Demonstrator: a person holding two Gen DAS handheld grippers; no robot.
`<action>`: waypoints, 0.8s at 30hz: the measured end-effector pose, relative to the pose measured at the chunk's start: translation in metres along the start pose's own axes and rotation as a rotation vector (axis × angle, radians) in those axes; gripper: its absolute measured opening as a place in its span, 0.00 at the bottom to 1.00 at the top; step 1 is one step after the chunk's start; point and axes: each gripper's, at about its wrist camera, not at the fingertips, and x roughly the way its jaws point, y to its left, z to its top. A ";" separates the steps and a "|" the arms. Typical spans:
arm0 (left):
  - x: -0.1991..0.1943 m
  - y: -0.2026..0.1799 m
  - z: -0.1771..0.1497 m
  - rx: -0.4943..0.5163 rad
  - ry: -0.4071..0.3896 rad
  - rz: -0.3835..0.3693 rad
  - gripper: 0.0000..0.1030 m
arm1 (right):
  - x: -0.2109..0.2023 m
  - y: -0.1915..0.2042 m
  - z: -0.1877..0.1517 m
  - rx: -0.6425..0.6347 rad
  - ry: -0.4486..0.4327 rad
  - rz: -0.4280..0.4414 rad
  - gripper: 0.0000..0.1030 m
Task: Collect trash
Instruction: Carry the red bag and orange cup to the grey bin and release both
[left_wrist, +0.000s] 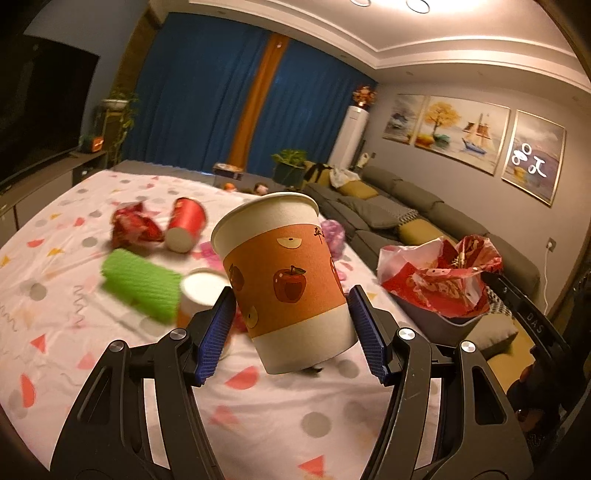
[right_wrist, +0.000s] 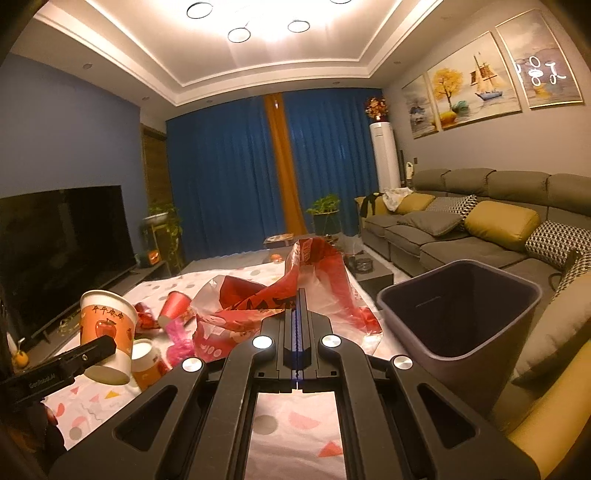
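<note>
The left gripper (left_wrist: 291, 325) holds an apple-print paper cup (left_wrist: 284, 280) above the table (left_wrist: 277, 424); its blue-padded jaws sit at the cup's sides, the left pad against the wall, while contact on the right pad is hard to confirm. The cup tilts, mouth up. The right gripper (right_wrist: 297, 325) has its jaws pressed together on a red and clear plastic bag (right_wrist: 280, 306), lifted over the table just beside a grey bin (right_wrist: 458, 317).

Beyond the held cup lie a green mesh sleeve (left_wrist: 138, 284), a second paper cup (left_wrist: 201, 291) on its side, a tipped red cup (left_wrist: 186, 223), a crumpled red wrapper (left_wrist: 133, 227) and a purple scrap (left_wrist: 332, 232). The table wears a white cloth with pink and grey shapes. A grey sofa (right_wrist: 461, 225) with yellow cushions lines the right wall, blue curtains (right_wrist: 229, 177) hang behind, and a television (right_wrist: 62, 251) stands on the left.
</note>
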 end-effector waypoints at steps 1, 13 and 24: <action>0.004 -0.005 0.002 0.007 0.001 -0.011 0.60 | 0.001 -0.002 0.001 0.002 -0.003 -0.007 0.01; 0.067 -0.094 0.029 0.116 -0.005 -0.199 0.60 | 0.016 -0.071 0.019 0.043 -0.049 -0.209 0.01; 0.142 -0.167 0.032 0.172 0.046 -0.363 0.60 | 0.045 -0.124 0.007 0.062 -0.013 -0.357 0.01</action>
